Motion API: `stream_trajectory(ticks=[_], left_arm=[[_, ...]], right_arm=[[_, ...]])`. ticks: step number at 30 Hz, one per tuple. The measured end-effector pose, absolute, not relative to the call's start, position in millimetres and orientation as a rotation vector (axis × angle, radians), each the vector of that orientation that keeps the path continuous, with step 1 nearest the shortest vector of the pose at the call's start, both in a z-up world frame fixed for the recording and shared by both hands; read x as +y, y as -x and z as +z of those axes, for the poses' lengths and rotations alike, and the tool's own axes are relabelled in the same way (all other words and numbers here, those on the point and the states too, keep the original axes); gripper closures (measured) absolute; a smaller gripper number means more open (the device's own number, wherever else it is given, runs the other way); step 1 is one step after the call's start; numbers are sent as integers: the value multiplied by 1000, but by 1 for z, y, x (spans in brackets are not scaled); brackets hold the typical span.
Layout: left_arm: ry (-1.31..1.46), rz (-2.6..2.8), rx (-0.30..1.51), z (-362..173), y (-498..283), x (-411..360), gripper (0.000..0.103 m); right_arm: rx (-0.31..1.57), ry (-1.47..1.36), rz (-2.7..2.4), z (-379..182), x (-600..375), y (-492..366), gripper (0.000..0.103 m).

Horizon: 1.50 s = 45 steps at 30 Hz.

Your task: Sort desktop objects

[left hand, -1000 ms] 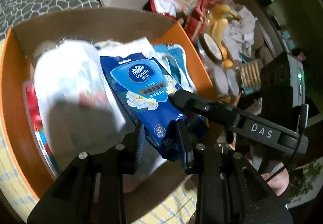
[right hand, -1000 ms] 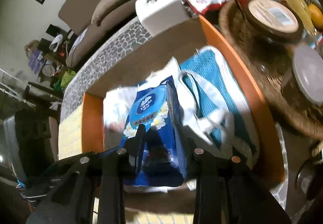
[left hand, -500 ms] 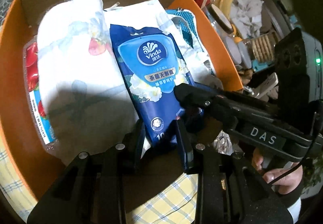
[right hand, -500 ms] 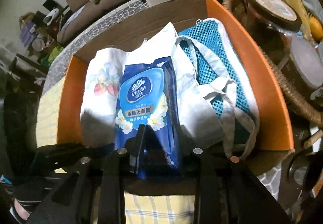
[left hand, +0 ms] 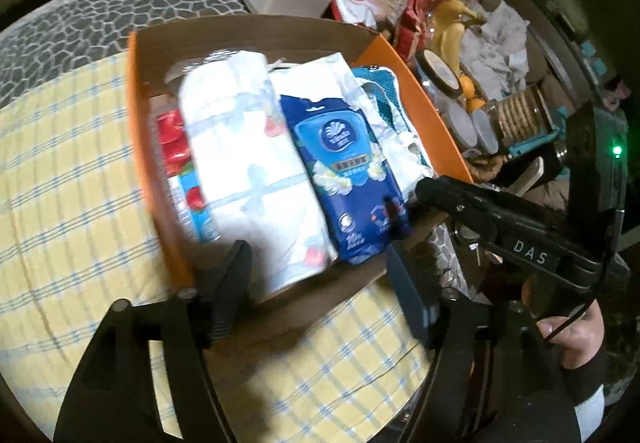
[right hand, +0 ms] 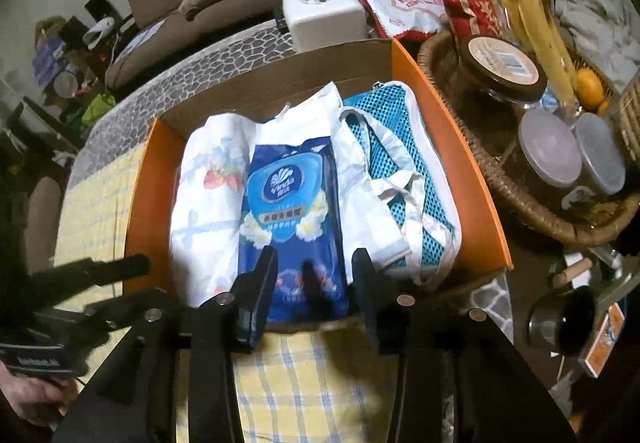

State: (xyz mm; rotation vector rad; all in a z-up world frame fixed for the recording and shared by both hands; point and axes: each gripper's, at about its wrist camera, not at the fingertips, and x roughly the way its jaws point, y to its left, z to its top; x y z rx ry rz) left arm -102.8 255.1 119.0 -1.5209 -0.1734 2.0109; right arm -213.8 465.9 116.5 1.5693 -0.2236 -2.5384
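Observation:
A blue Vinda wipes pack (left hand: 344, 171) (right hand: 292, 211) lies flat in the orange cardboard box (left hand: 138, 123) (right hand: 472, 179), between a white floral tissue pack (left hand: 248, 163) and a teal mesh bag (right hand: 384, 147). My left gripper (left hand: 320, 275) hangs over the box's near edge with its jaws opening wide and nothing between them. My right gripper (right hand: 312, 267) hovers above the blue pack's near end. Its jaws are opening too, and the pads stand off the pack. In the left wrist view the right gripper's black fingers (left hand: 440, 191) reach in from the right.
A red packet (left hand: 176, 147) lies at the box's left side. A yellow checked cloth (left hand: 60, 203) covers the near table. Behind the box stands a white tissue box (right hand: 324, 15). To the right are a wicker basket (right hand: 520, 211) with jars, and bananas (right hand: 536, 27).
Both grippers were shut on the blue pack's near end. Both have now let go, opened and drawn back and up. The pack stays lying in the box.

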Motion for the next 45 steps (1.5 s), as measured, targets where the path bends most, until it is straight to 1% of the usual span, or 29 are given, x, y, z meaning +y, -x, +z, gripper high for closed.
stream_trajectory(ticks=[1,2,6,7,8,9,10,11,12,14,15,23,33,39,45], left_arm=[[1520,2019,-167,121,100,252,25],[1519,2029,-159,124,96,246,23],[1513,2068,-139,135,81,227,10],[1510,2081,-140,138,78,221,9],[1509,2094,-141,141,75,214,8],[1507,2103,-142,142,72,209,5],[1503,2115,-144,145,69,203,1],[1495,2127,-144,147,66,197,1],[1484,2151,-132,149,62,190,0],[1468,2212,-101,152,53,176,0],[1470,2223,-102,152,51,172,0],[1488,2328,-162,158,28,111,0],[1486,2452,-181,171,5,43,0],[1511,2521,-149,166,-3,10,0],[1537,2581,-185,155,-9,-29,0]], right_arm=[[-207,-1568,-2542,118,462,211,57],[-197,-1565,-2544,119,460,208,56],[-159,-1545,-2546,123,444,196,37],[-151,-1540,-2546,124,439,193,31],[-139,-1534,-2546,126,434,189,28],[-122,-1527,-2547,128,428,185,22],[-103,-1519,-2547,130,421,181,19],[-89,-1514,-2548,131,416,178,18],[-72,-1509,-2543,133,408,175,15],[-43,-1496,-2536,134,395,168,8],[-30,-1492,-2533,134,388,164,2],[9,-1456,-2490,138,335,138,0],[53,-1409,-2437,140,268,120,0],[56,-1401,-2418,131,236,117,0],[78,-1394,-2413,121,210,116,0]])
